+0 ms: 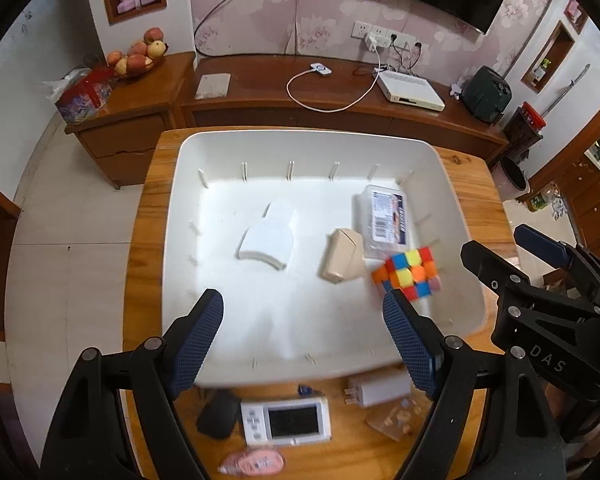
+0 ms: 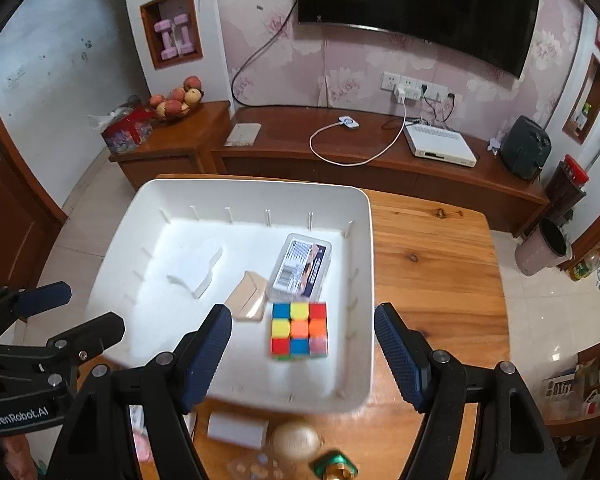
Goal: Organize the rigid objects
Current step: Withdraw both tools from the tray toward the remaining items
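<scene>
1. Setup: a white bin (image 1: pixel 180 184) sits on a wooden table (image 2: pixel 432 248). Both grippers hover above its near edge.
2. Left gripper (image 1: pixel 303 344): fingers wide apart, nothing between them. The blue ribbed pads (image 1: pixel 198 344) frame the bin's near floor at 6 o'clock in the left wrist view.
3. Right gripper (image 2: pixel 303 356): fingers spread apart and empty. In its own view the colour cube (image 2: pixel 299 330) lies in the gap between the pads, on the bin floor below them; contact is not seen.
4. Bin contents, left wrist view: a white foam piece (image 1: pixel 268 236) near centre; a beige wooden block (image 1: pixel 342 256) at its 3 o'clock; a clear plastic case (image 1: pixel 384 216) with a printed label toward the bin's 2 o'clock corner; the colour cube at 4 o'clock, just beside the block and the case.
5. Outside the bin, at 6 o'clock on the table, left wrist view: a white handheld game console (image 1: pixel 286 420), a black object (image 1: pixel 219 414) at its 9 o'clock, a white charger plug (image 1: pixel 378 388) at its 2 o'clock, and a pink item (image 1: pixel 252 462) at the near edge, blurred.
6. Right wrist view, 6 o'clock: a pale round object (image 2: pixel 296 440) and a green-and-brass fitting (image 2: pixel 334 466), both blurred.
</scene>
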